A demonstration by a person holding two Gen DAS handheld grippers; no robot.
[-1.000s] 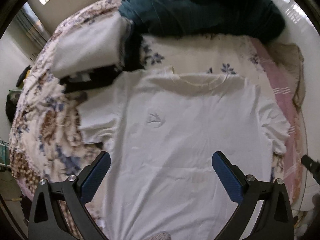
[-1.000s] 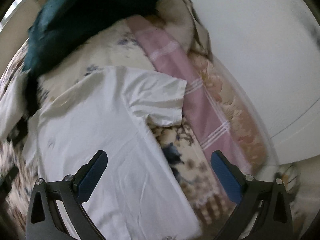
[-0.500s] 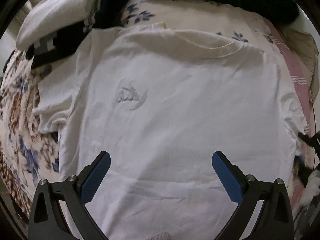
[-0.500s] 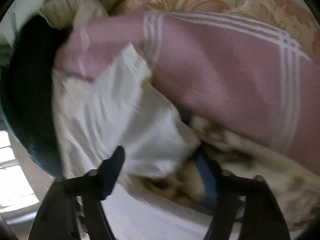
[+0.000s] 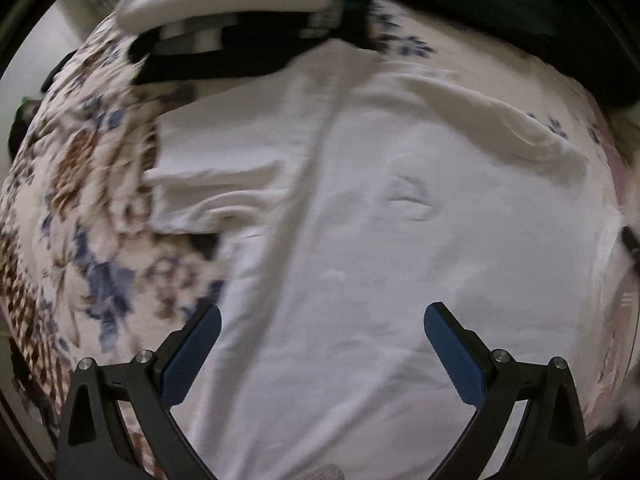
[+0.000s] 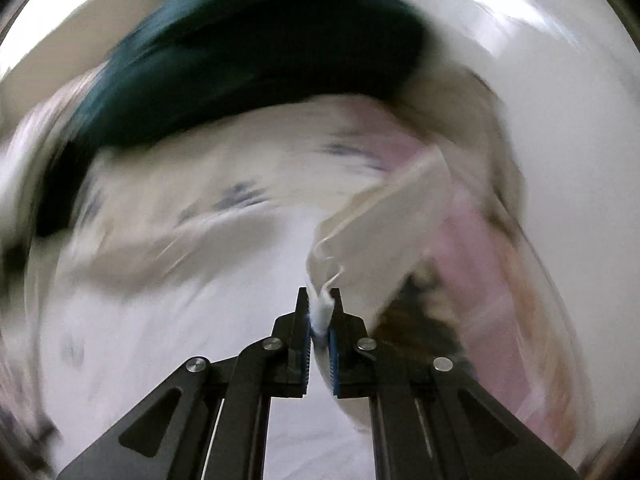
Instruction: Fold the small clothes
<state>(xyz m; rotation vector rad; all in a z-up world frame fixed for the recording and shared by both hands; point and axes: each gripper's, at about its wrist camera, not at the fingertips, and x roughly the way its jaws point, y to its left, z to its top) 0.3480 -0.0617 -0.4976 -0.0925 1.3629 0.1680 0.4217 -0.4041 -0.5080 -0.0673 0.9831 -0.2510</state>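
White cotton everywhere: the t-shirt (image 5: 360,240) lies face up across the flowery bedspread (image 5: 80,220), collar toward 1 o'clock in the left wrist view, with a dark teal blanket (image 5: 500,8) heaped at 12. Looks light, floppy and a bit clingy, so I'd guess it drapes and wrinkles rather than holding a crease; best grabbed at hems and sleeve edges, not mid-panel.

The left sleeve (image 5: 208,184) sits rumpled at 9 o'clock, untouched. The left gripper (image 5: 322,320) hovers over the lower chest with jaws wide apart and nothing between them.

The right gripper (image 6: 320,312) is clamped on a pinch of the right sleeve (image 6: 384,240), fabric bunched between the pads and pulled up toward 1 o'clock.

Compared with a second ago: the right jaws were wide open beside the sleeve and have just been closing onto it; the left view is closer and shifted toward the left sleeve.
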